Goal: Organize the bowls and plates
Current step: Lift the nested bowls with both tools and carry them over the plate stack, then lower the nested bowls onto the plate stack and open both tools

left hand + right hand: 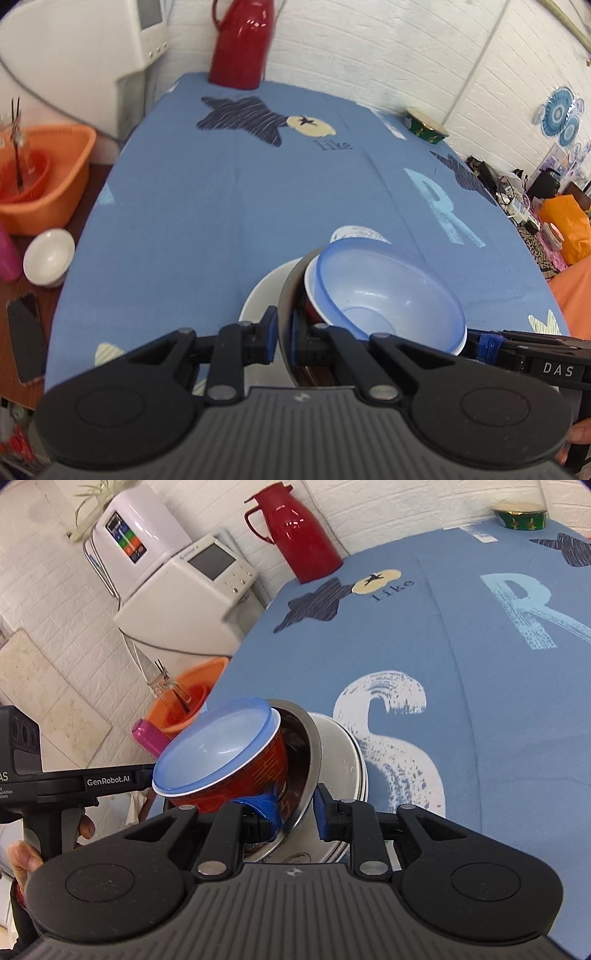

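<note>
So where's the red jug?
The red jug stands upright at the table's far edge by the white brick wall, left of the green tin in both views.

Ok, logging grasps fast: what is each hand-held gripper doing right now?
Left hand-held gripper: shut on the steel bowl rim.
Right hand-held gripper: shut on the same rim, opposite side.

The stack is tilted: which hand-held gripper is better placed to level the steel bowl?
Left, probably: the left hand-held gripper pinches the rim of the tilted stainless steel bowl closely; the right hand-held gripper straddles it wider.
</note>
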